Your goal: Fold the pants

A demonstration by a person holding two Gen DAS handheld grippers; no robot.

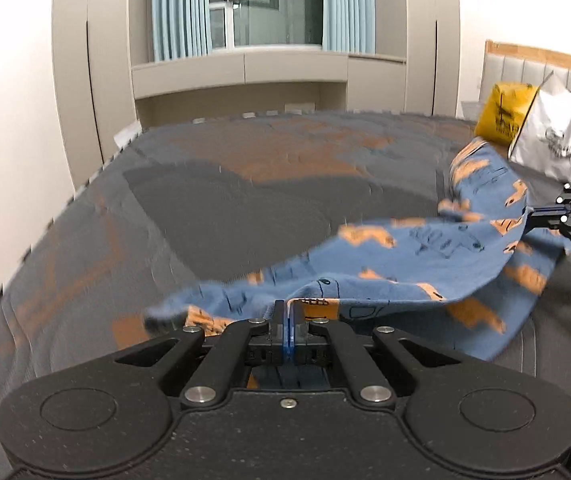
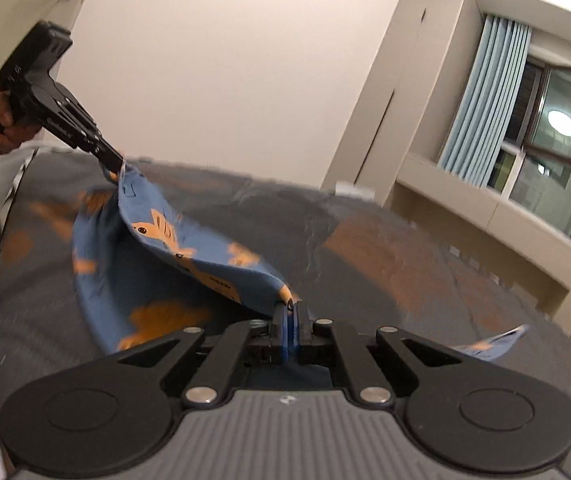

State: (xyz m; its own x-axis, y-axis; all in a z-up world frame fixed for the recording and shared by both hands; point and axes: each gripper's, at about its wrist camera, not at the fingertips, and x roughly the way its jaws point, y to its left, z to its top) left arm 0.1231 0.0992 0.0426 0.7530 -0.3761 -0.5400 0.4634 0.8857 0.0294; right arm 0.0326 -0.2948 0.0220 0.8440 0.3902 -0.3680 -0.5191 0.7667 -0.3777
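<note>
While both claws were clamped on the cloth, the pants (image 1: 425,264) hung between them like a slack hammock above the bed (image 1: 225,184). The left claw (image 1: 287,316), low in the middle of its own view, had its blue pads pressed tight on a pinch of hem, with nothing but fabric between them. The right claw (image 2: 288,314) was clenched the same way on another edge; in the left view it showed at the right edge of the frame (image 1: 533,213), also biting the fabric. In the right view the left claw came in from the upper left (image 2: 119,166), a hand (image 2: 3,120) gripping its handle.

I took the two-point hold as a way to spread the garment flat in the air before laying it down; with only one grip it would have bunched. None of the pants looked settled on the bed, and the blur suggested they were swinging.

The pants were soft blue knit, thin and limp, printed with orange creatures and dark line drawings, and they draped in loose curves. The bed's cover was dark grey with rusty orange patches, quilted and faintly rippled. A yellow bag (image 1: 505,116) and a white bag (image 1: 553,136) stood at the upper right of the left view, well clear.
</note>
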